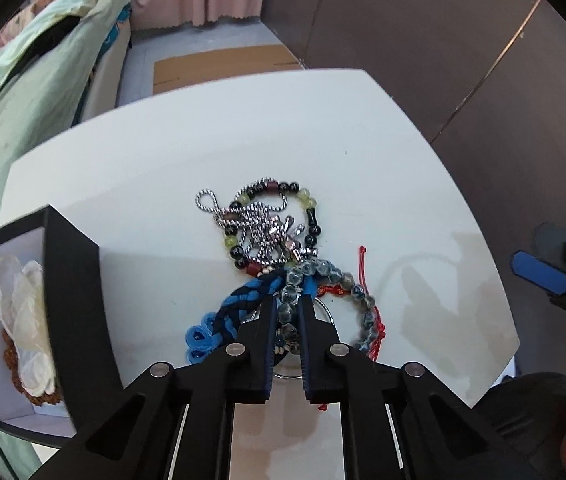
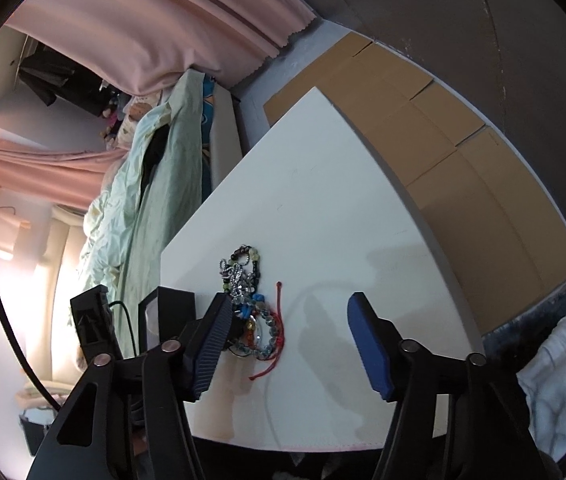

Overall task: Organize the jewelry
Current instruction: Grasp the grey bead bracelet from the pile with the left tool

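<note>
So there's a tangled pile of jewelry (image 1: 283, 264) sitting on the white table (image 1: 143, 184), and everything else is easiest to place off that pile. The left gripper (image 1: 286, 304) is right down on its near edge, jaws pinched narrow around the glass-bead bracelet (image 1: 347, 280), beads squeezed between the pads. The blue braided cord (image 1: 239, 304) lies just left of those jaws, the silver chain (image 1: 255, 224) and the black-and-green bead bracelet (image 1: 307, 200) on the pile's far side, the red string (image 1: 367, 276) on its right. A black jewelry box (image 1: 71, 288) stands open well left of the pile. The right gripper (image 2: 289, 320) hangs off to the pile's right, jaws about half open, nothing between them.
</note>
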`<state>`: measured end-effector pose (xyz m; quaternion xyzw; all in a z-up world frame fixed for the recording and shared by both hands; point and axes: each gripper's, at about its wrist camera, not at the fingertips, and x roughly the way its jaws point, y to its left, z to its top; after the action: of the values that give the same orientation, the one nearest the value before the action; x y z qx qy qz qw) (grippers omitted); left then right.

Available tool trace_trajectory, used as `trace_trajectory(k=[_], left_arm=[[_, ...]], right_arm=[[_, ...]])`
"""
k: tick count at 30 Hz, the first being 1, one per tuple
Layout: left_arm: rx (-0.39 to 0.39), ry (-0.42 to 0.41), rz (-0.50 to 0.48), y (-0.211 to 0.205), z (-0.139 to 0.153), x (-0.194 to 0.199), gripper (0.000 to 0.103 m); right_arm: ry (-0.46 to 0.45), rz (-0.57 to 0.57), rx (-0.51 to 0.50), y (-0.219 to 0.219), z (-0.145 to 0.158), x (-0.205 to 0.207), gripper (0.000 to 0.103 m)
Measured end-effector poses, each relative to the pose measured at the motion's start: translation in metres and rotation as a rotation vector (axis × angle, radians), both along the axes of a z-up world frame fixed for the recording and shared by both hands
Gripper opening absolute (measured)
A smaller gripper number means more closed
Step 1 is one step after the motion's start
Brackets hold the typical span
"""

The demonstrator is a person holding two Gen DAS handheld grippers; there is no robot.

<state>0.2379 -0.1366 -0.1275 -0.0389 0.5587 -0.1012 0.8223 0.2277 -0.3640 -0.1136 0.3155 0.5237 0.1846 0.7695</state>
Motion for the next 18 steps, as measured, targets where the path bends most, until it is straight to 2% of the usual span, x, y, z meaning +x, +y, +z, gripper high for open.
trace_trajectory(k=[8, 12, 18], left_arm=[[-0.072, -0.097, -0.027, 0.007, 0.049, -0.012, 0.011], [-0.084, -0.149, -0.027, 0.012, 0.073, -0.016, 0.011], [-0.1, -0.205, -0.009, 0.031, 0.097, -0.022, 0.011]], right_arm=[[0.008, 0.03, -0.001, 0.019, -0.002, 0.005, 0.04], [0.022, 0.049, -0.014, 0.03, -0.006, 0.008, 0.033], [0.047, 0.097, -0.094, 0.049, -0.012, 0.009, 0.026]])
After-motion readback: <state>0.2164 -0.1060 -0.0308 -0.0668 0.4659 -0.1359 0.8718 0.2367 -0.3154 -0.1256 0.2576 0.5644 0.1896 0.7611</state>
